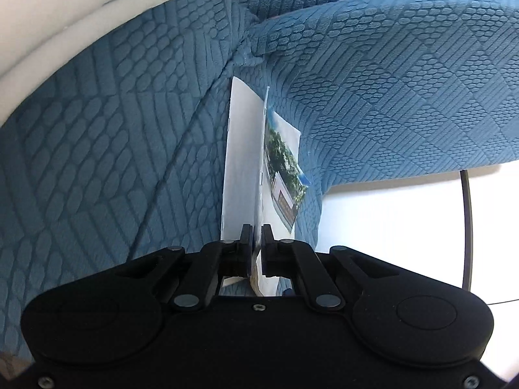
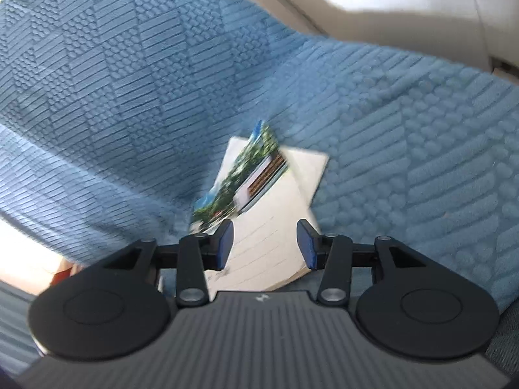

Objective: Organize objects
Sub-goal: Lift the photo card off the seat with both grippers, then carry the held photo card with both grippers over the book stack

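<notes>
A thin booklet (image 1: 243, 168) with white pages and a photo cover of trees and a building stands on edge against the blue textured sofa (image 1: 97, 162). My left gripper (image 1: 257, 236) is shut on the booklet's near edge, with the sheets pinched between its black fingers. In the right wrist view the same booklet (image 2: 269, 227) shows a lined page and the photo cover, blurred. My right gripper (image 2: 265, 243) stands open just over that page. Its blue pads (image 2: 226, 243) flank the page, which runs on under the left finger.
Blue patterned sofa cushions (image 2: 405, 149) fill both views, with a seam and fold (image 1: 249, 52) behind the booklet. A white cushion or wall (image 1: 65, 16) is at the upper left. A bright white floor and a thin dark cable (image 1: 467, 227) lie to the right.
</notes>
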{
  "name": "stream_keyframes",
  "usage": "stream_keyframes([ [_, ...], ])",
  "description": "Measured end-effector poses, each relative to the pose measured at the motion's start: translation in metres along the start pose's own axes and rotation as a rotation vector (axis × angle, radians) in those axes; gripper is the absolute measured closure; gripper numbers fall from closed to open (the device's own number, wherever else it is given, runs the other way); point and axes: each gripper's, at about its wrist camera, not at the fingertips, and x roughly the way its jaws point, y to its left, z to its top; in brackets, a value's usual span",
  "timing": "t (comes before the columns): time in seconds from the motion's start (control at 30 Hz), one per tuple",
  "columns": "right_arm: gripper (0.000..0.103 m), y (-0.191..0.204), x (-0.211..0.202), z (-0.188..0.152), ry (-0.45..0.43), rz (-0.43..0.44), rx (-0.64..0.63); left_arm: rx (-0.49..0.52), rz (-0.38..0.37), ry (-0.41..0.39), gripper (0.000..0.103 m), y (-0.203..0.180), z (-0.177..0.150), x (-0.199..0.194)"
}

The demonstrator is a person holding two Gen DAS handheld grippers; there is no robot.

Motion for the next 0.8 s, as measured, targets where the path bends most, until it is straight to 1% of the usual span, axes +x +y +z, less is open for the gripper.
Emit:
stream_keyframes([
  [0.03,0.056,0.001,0.000,-0.002,0.022,0.036,0.012,-0.006,-0.006,-0.004,0.101,0.001,-0.002,-0.003],
  [0.1,0.048,0.001,-0.001,-0.005,0.042,0.086,0.030,-0.016,-0.024,-0.016,0.101,0.002,-0.005,-0.008],
  [0.17,0.028,0.000,-0.002,-0.009,0.058,0.134,0.056,-0.015,-0.029,-0.019,0.101,0.001,-0.004,-0.009],
  [0.23,0.021,-0.002,-0.001,-0.012,0.087,0.185,0.096,-0.014,-0.040,-0.025,0.102,0.001,-0.005,-0.013],
  [0.3,0.021,-0.005,0.004,-0.017,0.139,0.231,0.153,-0.017,-0.051,-0.027,0.102,0.000,-0.008,-0.019],
  [0.37,0.021,-0.009,0.010,-0.023,0.185,0.253,0.201,-0.018,-0.060,-0.029,0.102,-0.002,-0.010,-0.022],
  [0.57,0.021,-0.001,0.025,-0.035,0.269,0.246,0.172,-0.028,-0.062,-0.036,0.101,-0.005,-0.013,-0.030],
  [0.67,0.022,-0.003,0.028,-0.038,0.243,0.205,0.187,-0.025,-0.052,-0.033,0.101,-0.004,-0.015,-0.033],
  [0.8,0.023,-0.010,0.026,-0.032,0.171,0.179,0.232,-0.039,-0.035,-0.030,0.101,-0.003,-0.014,-0.035],
])
